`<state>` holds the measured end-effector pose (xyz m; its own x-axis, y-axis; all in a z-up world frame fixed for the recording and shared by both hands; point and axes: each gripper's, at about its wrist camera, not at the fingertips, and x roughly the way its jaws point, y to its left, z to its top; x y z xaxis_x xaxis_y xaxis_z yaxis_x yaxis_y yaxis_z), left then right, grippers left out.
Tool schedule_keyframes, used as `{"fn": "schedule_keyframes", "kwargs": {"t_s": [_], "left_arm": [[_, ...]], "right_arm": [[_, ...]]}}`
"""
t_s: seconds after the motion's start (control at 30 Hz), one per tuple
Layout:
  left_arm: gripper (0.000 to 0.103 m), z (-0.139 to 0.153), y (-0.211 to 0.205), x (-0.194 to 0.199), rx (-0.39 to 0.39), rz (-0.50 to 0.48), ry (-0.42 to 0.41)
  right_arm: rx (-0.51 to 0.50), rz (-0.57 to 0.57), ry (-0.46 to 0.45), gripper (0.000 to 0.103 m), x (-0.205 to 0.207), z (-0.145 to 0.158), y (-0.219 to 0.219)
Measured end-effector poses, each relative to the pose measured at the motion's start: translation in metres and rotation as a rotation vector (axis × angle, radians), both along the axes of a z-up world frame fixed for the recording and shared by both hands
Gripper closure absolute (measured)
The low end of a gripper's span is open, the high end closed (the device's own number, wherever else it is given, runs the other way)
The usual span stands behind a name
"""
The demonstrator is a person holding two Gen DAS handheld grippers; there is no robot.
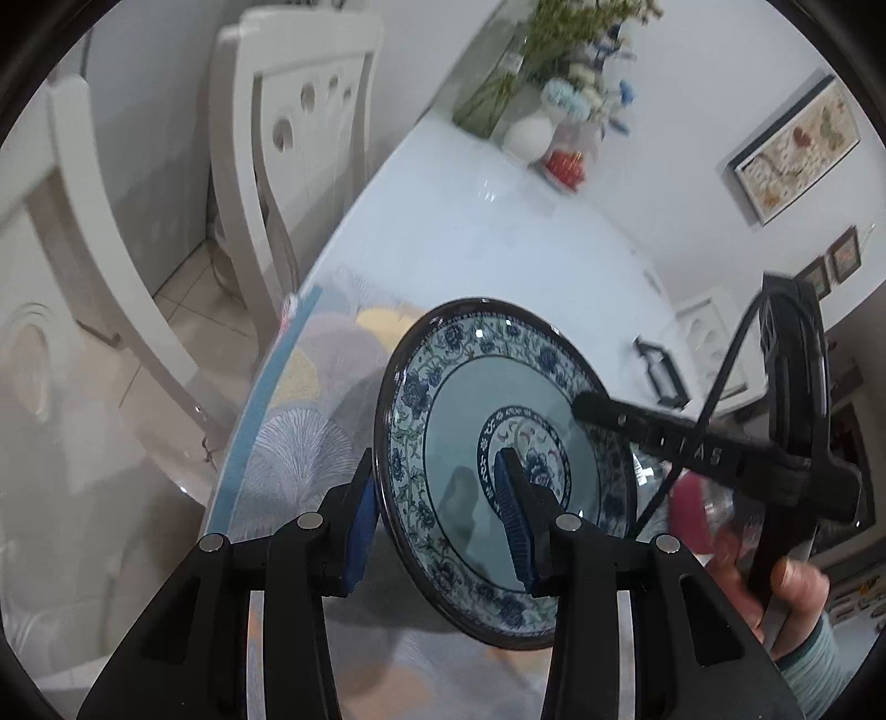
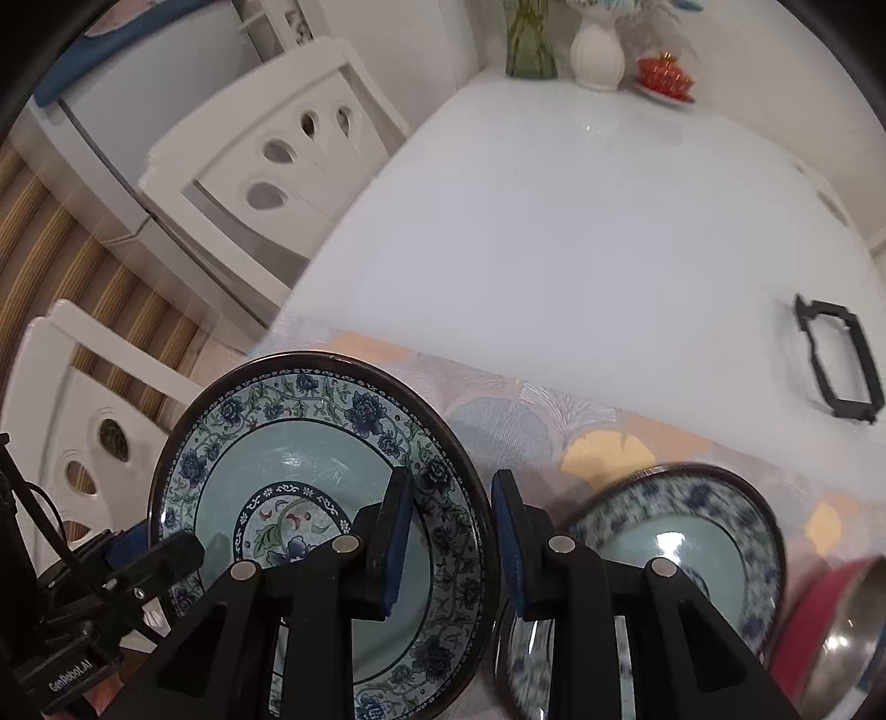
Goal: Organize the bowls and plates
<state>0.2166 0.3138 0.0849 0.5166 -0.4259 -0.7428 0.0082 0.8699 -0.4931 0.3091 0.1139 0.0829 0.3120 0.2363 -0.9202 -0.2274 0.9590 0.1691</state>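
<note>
A blue-and-white floral plate (image 1: 476,421) with a dark rim hangs tilted above the patterned placemat (image 1: 310,443), held from two sides. My left gripper (image 1: 434,459) is shut on its near-left rim, one pad outside and one inside the dish. From the right, my right gripper (image 1: 587,410) pinches the opposite rim, with a person's hand (image 1: 792,592) behind it. In the right wrist view the same plate (image 2: 288,459) fills the lower left. There my right gripper (image 2: 449,476) is shut on its right rim, and my left gripper (image 2: 149,548) clamps the far side.
A second floral dish (image 2: 692,531) rests on the placemat (image 2: 498,421) to the right, beside a red-and-steel bowl (image 2: 841,626). On the white table (image 2: 581,221) lie a black frame (image 2: 836,360), vases (image 2: 598,50) and a red lidded cup (image 2: 664,72). White chairs (image 2: 266,160) stand left.
</note>
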Motion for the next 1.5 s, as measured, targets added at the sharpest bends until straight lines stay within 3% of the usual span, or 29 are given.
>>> {"fn": "schedule_keyframes", "kwargs": {"t_s": [0.13, 0.23, 0.33, 0.57, 0.87, 1.13, 1.33, 1.5], "left_arm": [[0.067, 0.028, 0.005, -0.02, -0.024, 0.025, -0.036], [0.076, 0.047, 0.004, -0.039, -0.011, 0.02, -0.066], [0.076, 0.056, 0.002, -0.059, -0.008, 0.014, -0.073], [0.076, 0.062, -0.008, -0.112, 0.004, -0.028, -0.054], [0.076, 0.04, -0.021, -0.165, 0.017, -0.105, 0.034], [0.076, 0.002, -0.039, -0.194, 0.132, -0.229, 0.117], [0.074, -0.031, -0.048, -0.203, 0.171, -0.294, 0.191], [0.074, -0.041, -0.048, -0.207, 0.184, -0.309, 0.222]], "right_arm": [[0.001, -0.009, -0.037, 0.075, -0.029, 0.036, 0.001], [-0.007, -0.023, -0.071, 0.075, -0.057, 0.059, -0.001], [0.006, -0.038, -0.077, 0.075, -0.087, 0.075, -0.006], [-0.007, -0.082, -0.067, 0.074, -0.158, 0.088, -0.016], [-0.022, -0.122, 0.017, 0.074, -0.237, 0.067, -0.036], [-0.096, -0.121, 0.092, 0.072, -0.284, 0.027, -0.036], [-0.135, -0.108, 0.188, 0.072, -0.295, -0.009, -0.038], [-0.137, -0.106, 0.239, 0.072, -0.298, -0.023, -0.039]]}}
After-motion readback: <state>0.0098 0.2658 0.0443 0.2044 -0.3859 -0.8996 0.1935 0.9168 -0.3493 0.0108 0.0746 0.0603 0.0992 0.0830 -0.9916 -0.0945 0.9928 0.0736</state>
